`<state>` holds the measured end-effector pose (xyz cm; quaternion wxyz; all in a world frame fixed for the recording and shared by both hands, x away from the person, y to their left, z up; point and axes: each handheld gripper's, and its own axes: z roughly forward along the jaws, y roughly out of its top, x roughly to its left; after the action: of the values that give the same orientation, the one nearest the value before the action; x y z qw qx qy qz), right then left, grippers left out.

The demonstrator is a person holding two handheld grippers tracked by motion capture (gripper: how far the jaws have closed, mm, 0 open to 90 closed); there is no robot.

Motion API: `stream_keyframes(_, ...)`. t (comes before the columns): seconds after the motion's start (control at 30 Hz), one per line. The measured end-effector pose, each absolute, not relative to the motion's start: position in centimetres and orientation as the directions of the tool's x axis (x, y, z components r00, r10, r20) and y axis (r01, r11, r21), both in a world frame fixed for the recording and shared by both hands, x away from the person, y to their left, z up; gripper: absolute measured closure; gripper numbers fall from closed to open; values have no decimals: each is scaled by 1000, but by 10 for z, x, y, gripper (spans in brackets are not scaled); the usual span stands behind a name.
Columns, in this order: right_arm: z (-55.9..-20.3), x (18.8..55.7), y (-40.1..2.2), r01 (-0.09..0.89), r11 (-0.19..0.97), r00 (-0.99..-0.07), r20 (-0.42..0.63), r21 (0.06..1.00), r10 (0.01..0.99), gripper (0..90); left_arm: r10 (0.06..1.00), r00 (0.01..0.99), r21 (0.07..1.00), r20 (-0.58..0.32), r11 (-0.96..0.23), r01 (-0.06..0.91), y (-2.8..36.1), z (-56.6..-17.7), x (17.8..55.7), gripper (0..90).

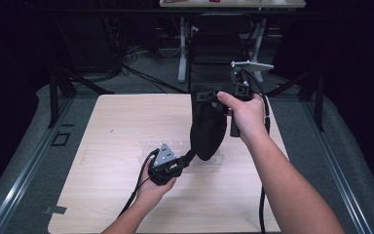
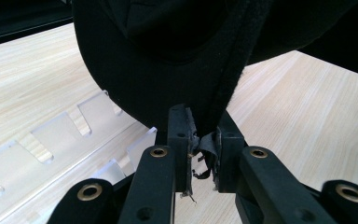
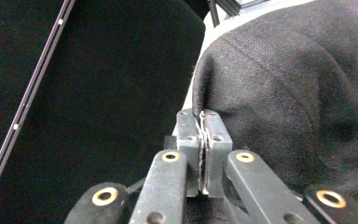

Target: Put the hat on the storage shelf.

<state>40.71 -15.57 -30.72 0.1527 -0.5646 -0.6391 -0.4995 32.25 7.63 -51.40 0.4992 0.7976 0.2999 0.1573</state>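
Dark workroom; pale wood counter, a clear slotted strip lying on it. Black fabric pouch: hangs above counter centre, stretched between both tools. Right gripper: fingers pinch its upper hem. Left gripper: fingers clamp its lower edge. Progress: pouch lifted; purpose unstated, remainder unclear.

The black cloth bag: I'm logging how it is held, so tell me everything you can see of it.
The black cloth bag is a soft pouch of matte woven fabric, rounded at the bottom, with a stitched seam. It hangs lifted above the pale wooden table, over a clear notched plastic strip. The right gripper pinches its upper edge with jaws shut; the left gripper clamps a black cord or strap hanging from its lower part. Whether it holds anything inside cannot be told.
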Motion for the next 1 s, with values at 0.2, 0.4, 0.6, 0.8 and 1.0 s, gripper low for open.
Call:
stream_keyframes(0.2, -308, 407, -148, 878, -117, -326, 759, 463, 563, 882, 644, 764, 889, -41, -325, 322, 77, -516, 320, 817)
stream_keyframes(0.4, -309, 406, -143, 881, -106, -329, 759, 461, 562, 880, 656, 754, 891, -32, -324, 319, 77, -519, 318, 823)
stream_keyframes(0.6, -309, 405, -137, 884, -90, -336, 758, 458, 560, 879, 671, 741, 893, -29, -315, 320, 76, -523, 315, 827)
stream_keyframes(0.8, -310, 404, -128, 887, -66, -347, 753, 458, 559, 877, 694, 719, 897, -35, -296, 329, 75, -527, 312, 831)
stream_keyframes(1.0, -310, 404, -125, 887, -65, -358, 769, 457, 531, 849, 706, 708, 900, -22, -294, 322, 74, -530, 309, 837)
